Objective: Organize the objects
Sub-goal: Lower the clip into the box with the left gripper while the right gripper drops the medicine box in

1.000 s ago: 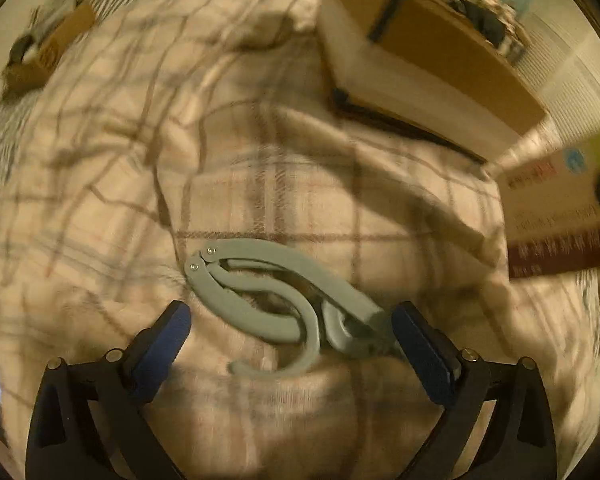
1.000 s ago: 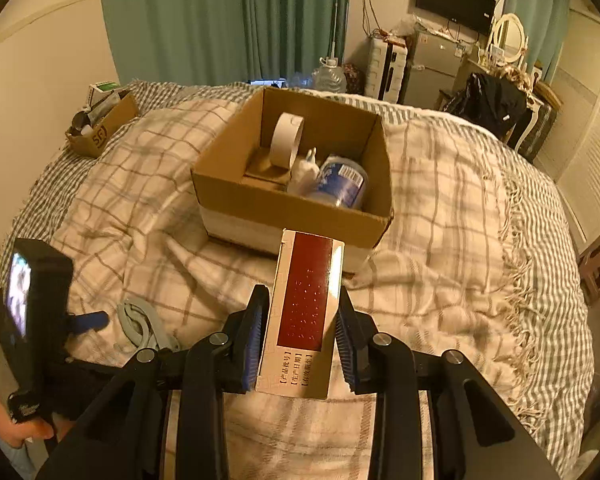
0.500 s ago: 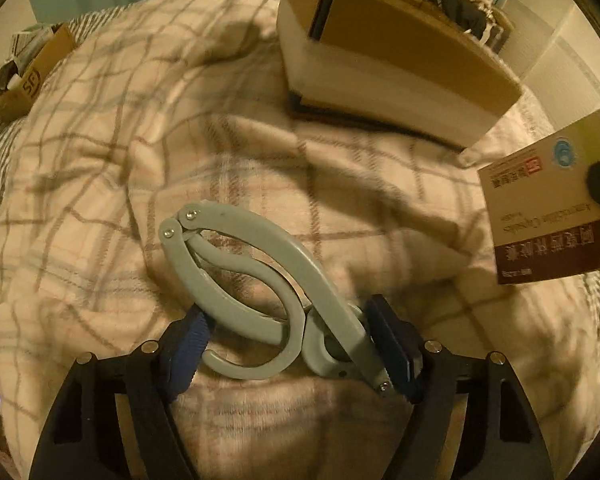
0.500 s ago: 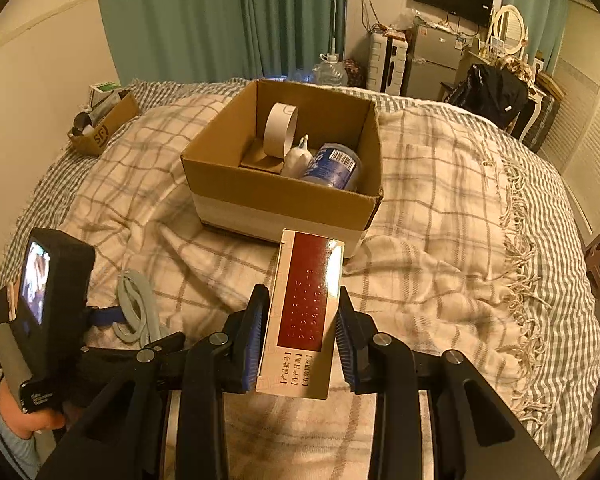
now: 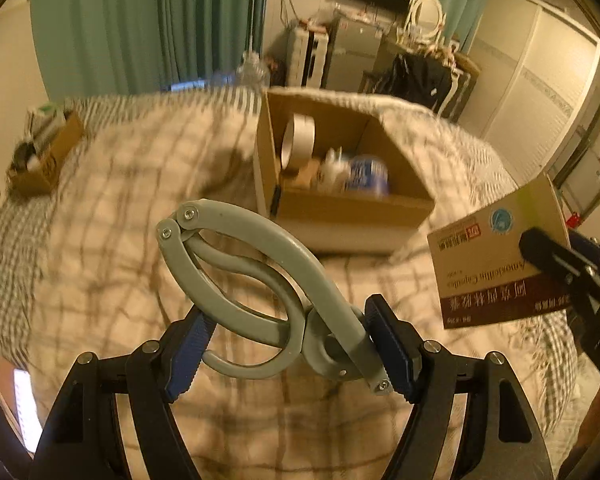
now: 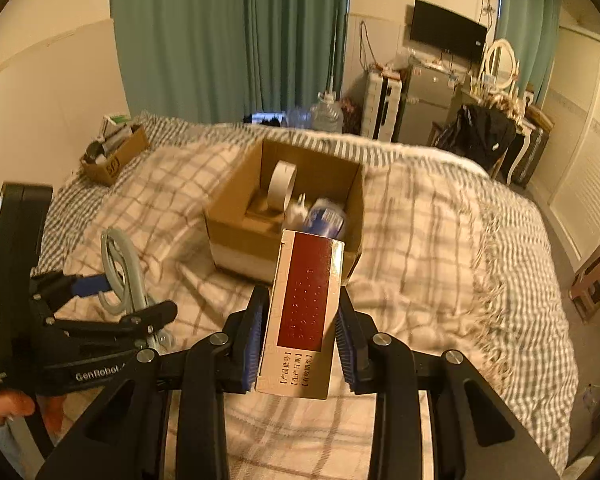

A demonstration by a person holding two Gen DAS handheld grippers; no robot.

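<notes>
On the checked bed blanket (image 6: 440,240) we carry the grey folding hanger (image 5: 260,280) in the left gripper (image 5: 288,356) and the medicine carton (image 6: 304,312) in the right gripper (image 6: 300,344), both clamped firmly, and we should lower each one gently over the near edge of the open cardboard box (image 6: 236,236).

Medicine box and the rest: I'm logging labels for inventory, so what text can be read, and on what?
"Amoxicillin Capsules": medicine box, side face, upside down.
"GenRobot": left gripper body; what follows is cut off.
"SF": small cardboard box on the bed's far left.
Chinese characters on the medicine box: too blurred to read.
</notes>
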